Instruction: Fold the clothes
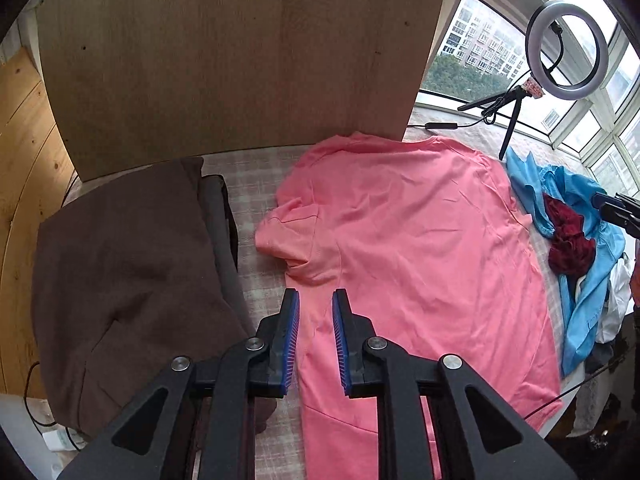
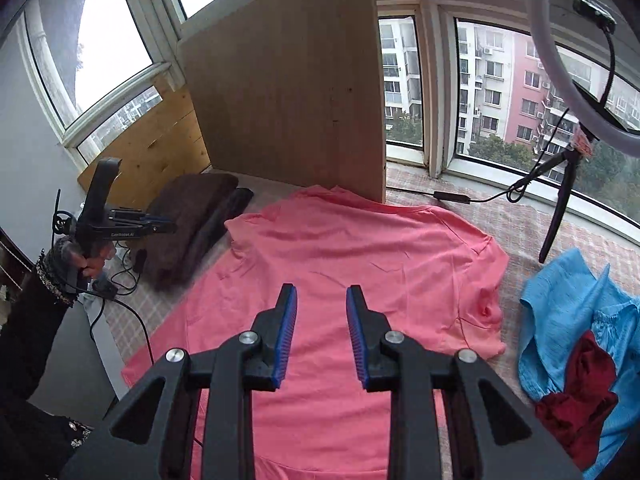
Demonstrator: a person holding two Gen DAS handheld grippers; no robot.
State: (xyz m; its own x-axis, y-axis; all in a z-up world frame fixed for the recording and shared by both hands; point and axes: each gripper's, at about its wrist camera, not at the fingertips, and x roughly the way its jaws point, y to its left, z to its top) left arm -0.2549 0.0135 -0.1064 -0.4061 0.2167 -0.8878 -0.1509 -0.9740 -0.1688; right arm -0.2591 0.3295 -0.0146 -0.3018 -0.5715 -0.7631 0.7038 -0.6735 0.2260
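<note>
One pink shirt [image 2: 340,272], one blue garment [image 2: 568,320] at 3 o'clock, one dark red garment [image 2: 576,400] on it, one brown folded pile [image 1: 120,272] at 9 o'clock, one ring light [image 1: 567,50], one wooden board [image 1: 240,56], two grippers [image 1: 316,312] [image 2: 322,312]

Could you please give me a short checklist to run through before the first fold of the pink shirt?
1. Pink shirt spread flat on the checked cover: ok, only light wrinkles.
2. Sleeves laid out: not ok, the sleeve near the brown pile is bunched and partly folded over.
3. Left gripper open and empty: ok, it hovers over the shirt's edge.
4. Right gripper open and empty: ok, above the shirt's middle.
5. Room beside the shirt: ok, the folded brown garment and the blue garment lie apart from it.
6. Collar end free: cannot tell, it reaches the foot of the wooden board.
</note>
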